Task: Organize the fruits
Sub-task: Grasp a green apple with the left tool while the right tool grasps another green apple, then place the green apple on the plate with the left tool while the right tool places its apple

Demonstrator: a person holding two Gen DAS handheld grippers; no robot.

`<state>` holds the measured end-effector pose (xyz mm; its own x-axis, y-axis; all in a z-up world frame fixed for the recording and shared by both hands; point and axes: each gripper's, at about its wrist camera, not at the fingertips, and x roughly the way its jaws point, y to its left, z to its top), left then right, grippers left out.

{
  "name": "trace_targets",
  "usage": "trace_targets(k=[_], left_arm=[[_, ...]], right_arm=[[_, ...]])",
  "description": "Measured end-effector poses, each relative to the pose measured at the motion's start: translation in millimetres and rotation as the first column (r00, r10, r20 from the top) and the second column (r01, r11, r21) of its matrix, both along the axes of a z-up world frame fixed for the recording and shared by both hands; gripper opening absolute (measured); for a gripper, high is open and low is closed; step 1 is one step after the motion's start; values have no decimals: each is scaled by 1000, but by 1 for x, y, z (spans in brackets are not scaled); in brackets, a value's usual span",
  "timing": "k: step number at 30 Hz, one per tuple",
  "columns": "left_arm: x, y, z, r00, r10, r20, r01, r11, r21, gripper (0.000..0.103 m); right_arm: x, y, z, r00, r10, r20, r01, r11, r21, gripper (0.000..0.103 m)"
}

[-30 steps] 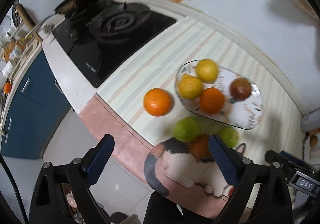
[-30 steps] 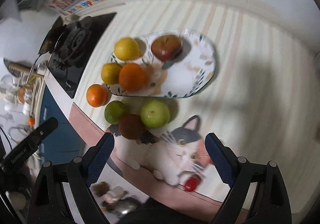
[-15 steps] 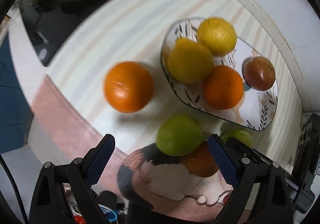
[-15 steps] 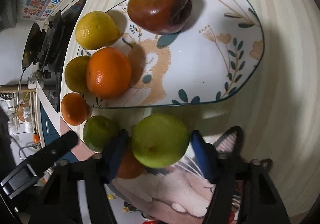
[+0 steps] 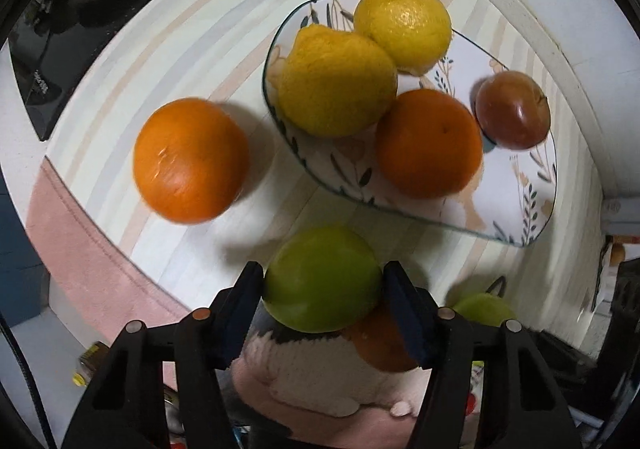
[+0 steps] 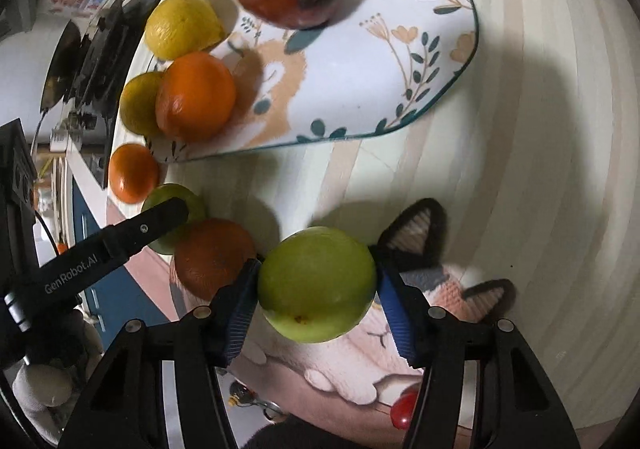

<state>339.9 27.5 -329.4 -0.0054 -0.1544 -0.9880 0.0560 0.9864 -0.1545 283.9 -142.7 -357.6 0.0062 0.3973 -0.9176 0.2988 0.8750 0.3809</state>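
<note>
The left gripper (image 5: 323, 299) has its jaws closing, pads against both sides of a green lime (image 5: 322, 277); a dark orange fruit (image 5: 380, 341) sits just behind it at 4 o'clock. The right gripper (image 6: 316, 291) pinches a green apple (image 6: 316, 283) between its blue pads — the dark orange fruit (image 6: 214, 263) lies at its 9 o'clock. From the left claw, a loose orange (image 5: 191, 160) lies at 10 o'clock, the floral plate (image 5: 532, 209) at 1 o'clock — holding two lemons, an orange and a red apple.
</note>
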Motion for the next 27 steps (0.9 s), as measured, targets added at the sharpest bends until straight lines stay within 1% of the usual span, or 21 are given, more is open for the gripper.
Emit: trace_targets(k=[4, 6, 10, 15, 16, 17, 18, 21, 25, 27], left_arm=[[-16, 7, 4, 1000, -18, 5, 18, 999, 29, 60], [-24, 12, 2, 1000, -15, 3, 15, 999, 42, 60], [-29, 21, -1, 1000, 22, -1, -22, 1000, 19, 60], [-29, 19, 7, 1000, 15, 19, -16, 1000, 16, 60], [-30, 17, 12, 1000, 11, 28, -11, 1000, 13, 60], [-18, 15, 24, 999, 8, 38, -8, 1000, 5, 60], [-18, 14, 31, 999, 6, 48, -5, 1000, -4, 60], [-10, 6, 60, 996, -6, 90, 11, 999, -50, 60], [19, -22, 107, 983, -60, 171, 78, 992, -98, 60], [35, -37, 120, 976, -95, 194, 115, 989, -95, 60]], right_arm=[[0, 7, -1, 1000, 26, -2, -26, 1000, -7, 61], [1, 10, -6, 1000, 28, -13, -28, 1000, 1, 62], [6, 16, -9, 999, 36, -17, -36, 999, -10, 62], [3, 11, -8, 1000, 24, -11, -24, 1000, 1, 61], [1, 8, -7, 1000, 20, -7, -20, 1000, 8, 60], [0, 7, -3, 1000, 12, 2, -12, 1000, 16, 60], [-2, 4, 1, 1000, 9, 8, -9, 1000, 21, 60], [-2, -7, 18, 999, -22, 46, 20, 999, 47, 60], [12, -28, 42, 992, -80, 102, 74, 996, 59, 60], [27, -44, 52, 984, -117, 132, 112, 993, 45, 60]])
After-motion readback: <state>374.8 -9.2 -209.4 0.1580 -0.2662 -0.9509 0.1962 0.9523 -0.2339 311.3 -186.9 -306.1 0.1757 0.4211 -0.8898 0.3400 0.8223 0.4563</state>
